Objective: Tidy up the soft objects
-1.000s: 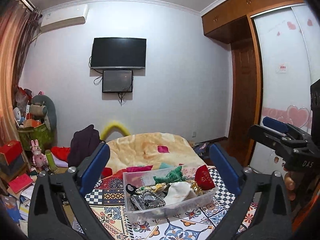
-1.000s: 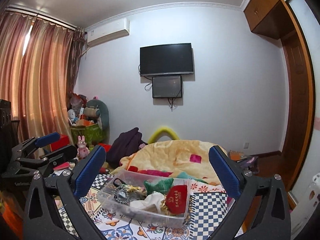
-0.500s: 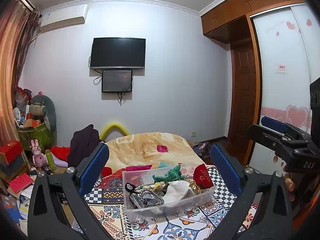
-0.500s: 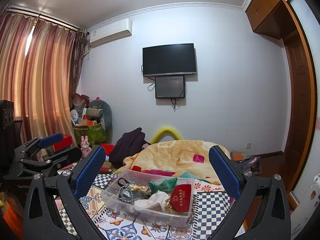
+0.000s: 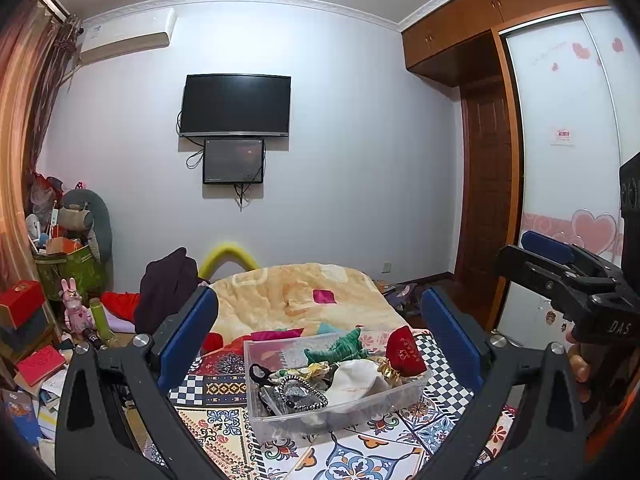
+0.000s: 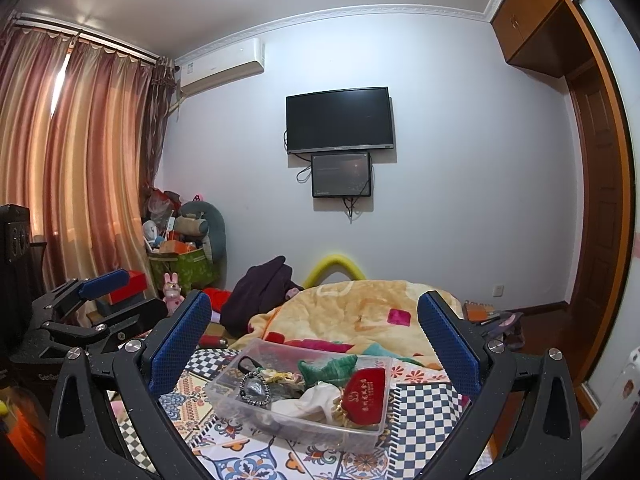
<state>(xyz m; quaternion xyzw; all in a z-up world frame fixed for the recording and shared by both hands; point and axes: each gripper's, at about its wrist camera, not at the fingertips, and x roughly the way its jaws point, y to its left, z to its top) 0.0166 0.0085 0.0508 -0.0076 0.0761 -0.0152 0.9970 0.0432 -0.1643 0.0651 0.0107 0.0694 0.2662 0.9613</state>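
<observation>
A clear plastic bin (image 5: 260,416) (image 6: 376,432) sits on a patterned bed cover. It holds a red pouch (image 5: 403,353) (image 6: 363,393), a green plush piece (image 5: 340,350) (image 6: 328,368), a white cloth bag (image 5: 356,378) (image 6: 316,398) and a dark beaded pouch (image 5: 292,394) (image 6: 254,386). My left gripper (image 5: 320,340) is open and empty, held above and before the bin. My right gripper (image 6: 316,344) is open and empty, likewise above the bin. Each gripper shows in the other's view: the right one (image 5: 560,268) and the left one (image 6: 92,300).
A rumpled yellow blanket (image 5: 296,296) (image 6: 360,312) lies behind the bin with a dark garment (image 5: 164,284) at its left. Boxes, toys and a green basket (image 5: 68,268) crowd the left floor. A wardrobe (image 5: 568,160) stands on the right.
Both grippers have shifted slightly; the bin sits a little more centred and lower between the fingers. Both stay open and empty.
</observation>
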